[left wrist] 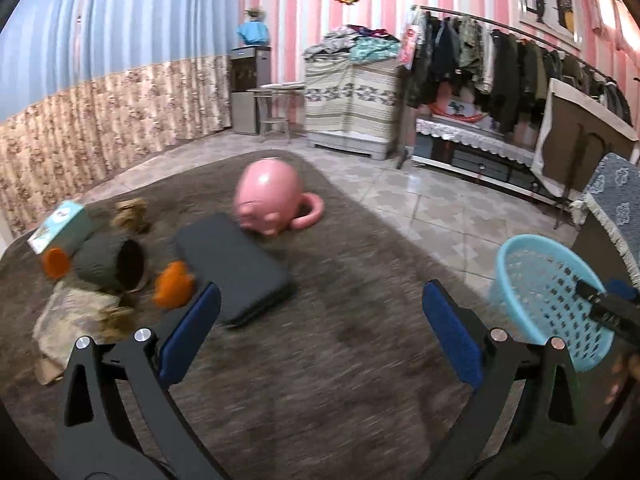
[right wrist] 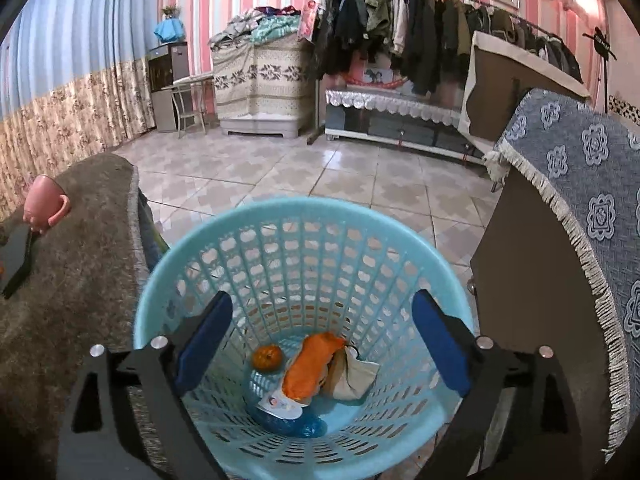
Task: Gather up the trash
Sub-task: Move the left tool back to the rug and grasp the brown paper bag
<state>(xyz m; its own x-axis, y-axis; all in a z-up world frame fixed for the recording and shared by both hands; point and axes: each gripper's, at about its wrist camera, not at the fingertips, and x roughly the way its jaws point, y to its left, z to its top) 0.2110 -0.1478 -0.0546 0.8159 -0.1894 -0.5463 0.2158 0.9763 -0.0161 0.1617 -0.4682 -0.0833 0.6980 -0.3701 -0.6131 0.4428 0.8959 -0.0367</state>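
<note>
My left gripper (left wrist: 320, 332) is open and empty above the brown-carpeted table (left wrist: 340, 360). Left of it lie orange peels (left wrist: 173, 289), a second orange piece (left wrist: 56, 262), a grey cup on its side (left wrist: 112, 265), a small carton (left wrist: 60, 226), crumpled paper (left wrist: 76, 312) and brown scraps (left wrist: 130, 212). My right gripper (right wrist: 322, 344) is open and empty over the light-blue basket (right wrist: 192, 272), which holds an orange peel (right wrist: 310, 368), a small orange (right wrist: 267, 357), a beige wrapper (right wrist: 354, 376) and a blue wrapper (right wrist: 296, 424). The basket also shows in the left wrist view (left wrist: 532, 280).
A pink pig-shaped mug (left wrist: 270, 200) and a black flat case (left wrist: 234, 268) sit on the table. A cabinet with a blue patterned cloth (right wrist: 580, 208) stands right of the basket. Tiled floor (right wrist: 320, 168), a clothes rack (right wrist: 420, 32) and covered furniture are beyond.
</note>
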